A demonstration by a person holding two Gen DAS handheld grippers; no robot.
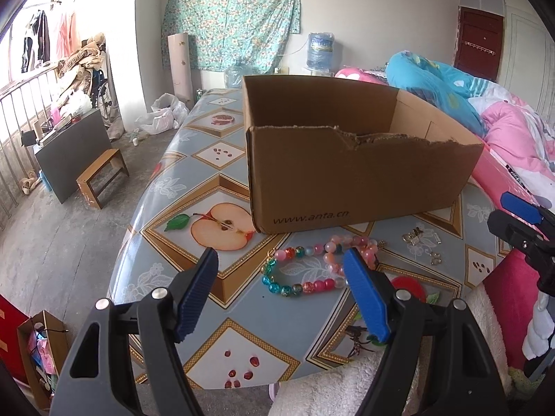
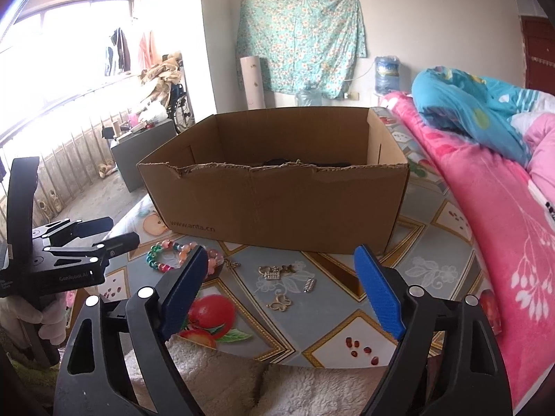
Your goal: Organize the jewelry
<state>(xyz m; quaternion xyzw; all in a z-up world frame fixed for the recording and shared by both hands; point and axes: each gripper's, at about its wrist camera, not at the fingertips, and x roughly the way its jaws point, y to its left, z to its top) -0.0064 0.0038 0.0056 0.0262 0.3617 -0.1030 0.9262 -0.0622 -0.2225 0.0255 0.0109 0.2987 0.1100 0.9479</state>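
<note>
Fingers spread wide on both grippers, nothing pinched. Left gripper (image 1: 281, 263) hovering over the bead bracelet (image 1: 305, 267); right gripper (image 2: 282, 260) hovering over the small metal charms, blue fingers (image 2: 380, 298) well apart.

All jewelry loose on the patterned surface (image 1: 208, 180), just in front of the cardboard box (image 1: 347, 173). Bracelet near box's front left corner, lying in an open loop. Charms to the right of it, in front of box's middle: basket-like charm cluster (image 2: 274, 272), small ridged spring-like piece (image 2: 309, 284), butterfly-shaped charm (image 2: 280, 303), tiny pendant (image 2: 231, 263) just beside the bracelet. Dark item visible low inside box, too hidden to identify.

Count: one bracelet, four small metal pieces as far as visible, one box, two grippers.

Handling, judged: bracelet light, floppy, beads hard and smooth, likely slippery and prone to rolling between pads; best taken across one side of the loop, pinching a bead or two, rest dangling. Charms very light, thin, flat against the surface, hard to get under; need pads low and closing squarely on an edge, butterfly likely trickiest. Cluster possibly several linked parts, so may swing. Box stiff, torn front rim, open top, likely drop target.
</note>
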